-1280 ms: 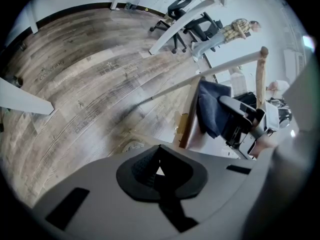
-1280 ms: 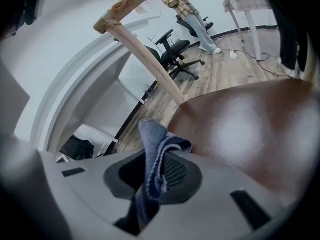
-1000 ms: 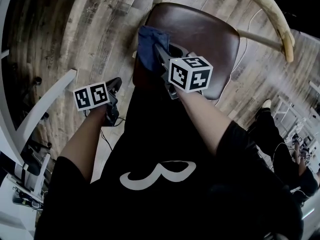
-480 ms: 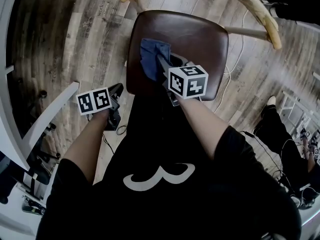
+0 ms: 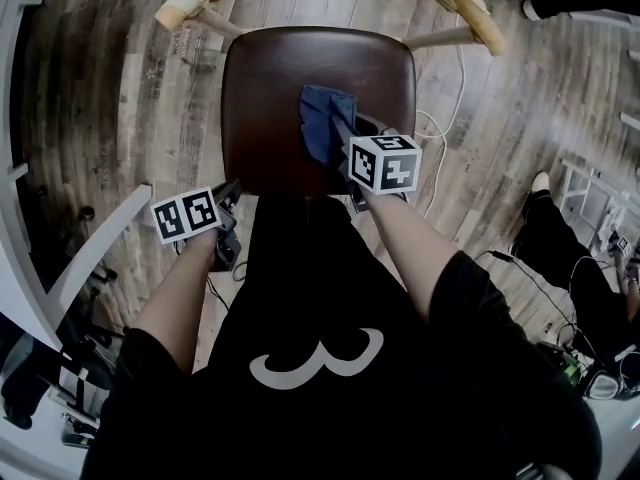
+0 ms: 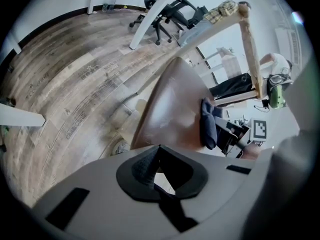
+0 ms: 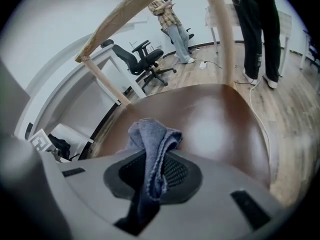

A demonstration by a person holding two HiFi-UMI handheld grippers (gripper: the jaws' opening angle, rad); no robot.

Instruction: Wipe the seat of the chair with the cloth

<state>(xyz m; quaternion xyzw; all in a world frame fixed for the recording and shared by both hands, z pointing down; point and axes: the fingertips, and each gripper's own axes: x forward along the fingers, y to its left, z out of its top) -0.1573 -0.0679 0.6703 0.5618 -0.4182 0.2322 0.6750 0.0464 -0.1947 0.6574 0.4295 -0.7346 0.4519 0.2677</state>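
Observation:
The chair's dark brown seat (image 5: 270,88) fills the upper middle of the head view. My right gripper (image 5: 338,133) is over the seat's middle-right part, shut on a blue cloth (image 5: 322,118) that lies bunched on the seat. In the right gripper view the cloth (image 7: 150,134) hangs folded between the jaws, over the glossy seat (image 7: 215,124). My left gripper (image 5: 230,196) hovers just off the seat's front left corner, shut with nothing in it. The left gripper view shows the seat (image 6: 170,114) and the cloth (image 6: 208,126) ahead to the right.
A curved pale wooden backrest (image 5: 470,8) rings the seat's far side on thin posts (image 7: 220,29). A white cable (image 5: 440,128) lies on the plank floor to the right. A white desk leg (image 5: 90,253) stands left. Office chairs (image 7: 142,59) and people (image 7: 172,19) are farther off.
The right gripper has dragged the cloth from the seat's left front edge rightward to its middle. The left gripper has stayed by the front left corner.

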